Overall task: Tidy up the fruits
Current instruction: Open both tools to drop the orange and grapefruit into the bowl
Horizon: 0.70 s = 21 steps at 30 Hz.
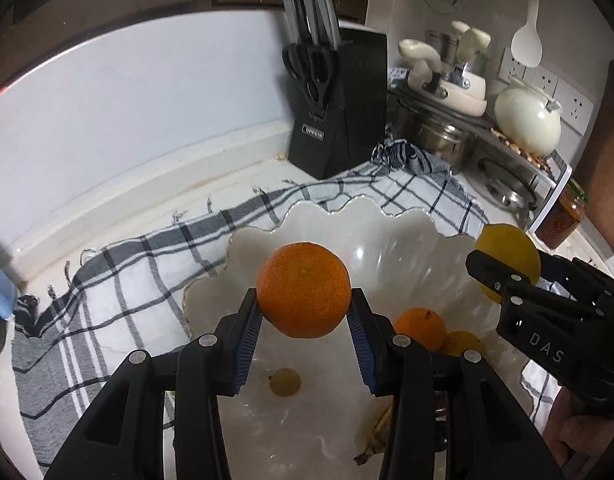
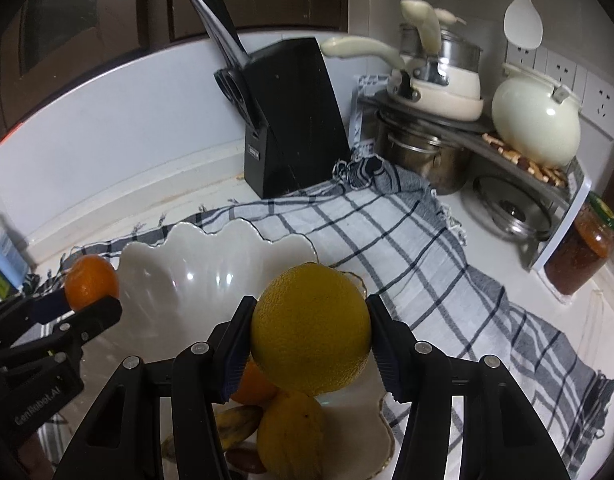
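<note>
Between our left tongs (image 1: 305, 312) sits an orange (image 1: 303, 290), pinched from both sides by the blue ribbed pads (image 1: 249, 340) and held up in the air over the white scalloped bowl (image 1: 387, 236). We hold this tool low and pointed forward over the bowl's near rim, its black fingers angling inward to the fruit.

Our right tongs (image 2: 309, 338) pinch a big yellow citrus fruit (image 2: 310, 328) the same way, level and aimed ahead, above a smaller gold-rimmed dish (image 2: 381, 404). From the left camera we see this tool come in from the right edge, with the fingers (image 1: 579, 436) of our hand wrapped under its handle.

Down in the white bowl lie a second orange (image 1: 420, 328), a yellow fruit (image 1: 463, 342) touching it, and a small pale grape (image 1: 285, 381). Under the raised citrus, in the dish, rest another yellow fruit (image 2: 291, 432), an orange (image 2: 254, 386) and a banana (image 2: 237, 424).

Both vessels stand on a checked cloth (image 2: 427, 264) spread over the pale surface (image 2: 467, 216). Behind it stand a black knife block (image 2: 293, 120), a rack of pots (image 2: 427, 152), a cream kettle (image 2: 535, 120) and a jar (image 2: 579, 256).
</note>
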### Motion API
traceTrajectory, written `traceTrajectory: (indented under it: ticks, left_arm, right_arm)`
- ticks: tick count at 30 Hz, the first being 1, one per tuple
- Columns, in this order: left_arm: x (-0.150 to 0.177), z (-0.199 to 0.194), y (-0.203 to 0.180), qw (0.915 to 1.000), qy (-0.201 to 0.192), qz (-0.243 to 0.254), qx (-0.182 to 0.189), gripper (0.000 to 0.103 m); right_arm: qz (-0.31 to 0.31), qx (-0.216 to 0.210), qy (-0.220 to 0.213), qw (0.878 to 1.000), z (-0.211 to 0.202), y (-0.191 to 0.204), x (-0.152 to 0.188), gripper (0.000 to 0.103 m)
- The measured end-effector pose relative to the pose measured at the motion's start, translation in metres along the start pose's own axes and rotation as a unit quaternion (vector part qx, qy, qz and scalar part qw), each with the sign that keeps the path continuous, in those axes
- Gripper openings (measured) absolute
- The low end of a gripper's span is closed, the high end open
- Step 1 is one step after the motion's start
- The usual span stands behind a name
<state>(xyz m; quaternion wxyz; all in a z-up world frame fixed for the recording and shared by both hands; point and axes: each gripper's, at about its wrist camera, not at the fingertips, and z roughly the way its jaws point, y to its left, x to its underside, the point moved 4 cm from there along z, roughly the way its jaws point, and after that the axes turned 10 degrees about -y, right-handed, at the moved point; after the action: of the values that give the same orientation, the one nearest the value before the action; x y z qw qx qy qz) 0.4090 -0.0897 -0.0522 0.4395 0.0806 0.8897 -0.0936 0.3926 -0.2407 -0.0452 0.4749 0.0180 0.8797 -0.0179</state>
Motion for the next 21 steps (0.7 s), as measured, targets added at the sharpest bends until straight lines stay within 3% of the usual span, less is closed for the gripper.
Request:
traceTrajectory:
  ticks: [8,11,18,21]
  left_arm:
    - [0.007,0.009,0.001,0.9998,0.020,-0.001,-0.009,0.046]
    - [0.007,0.005,0.002,0.9998,0.015,0.002,-0.015,0.057]
    - [0.004,-0.006,0.006,0.9998,0.006,0.003,-0.020,0.069]
    - [0.000,-0.016,0.008,0.9997,-0.003,0.001,-0.024,0.076]
  right_arm:
    - [-0.003,0.007,0.026,1.000,0.015,-0.002,0.008,0.056]
    - [0.000,0.010,0.031,0.999,0.015,-0.003,0.011,0.056]
    - [-0.016,0.045,-0.015,0.999,-0.011,-0.002,-0.003,0.085]
    - [-0.015,0.051,-0.025,0.998,-0.020,-0.001,-0.008,0.089]
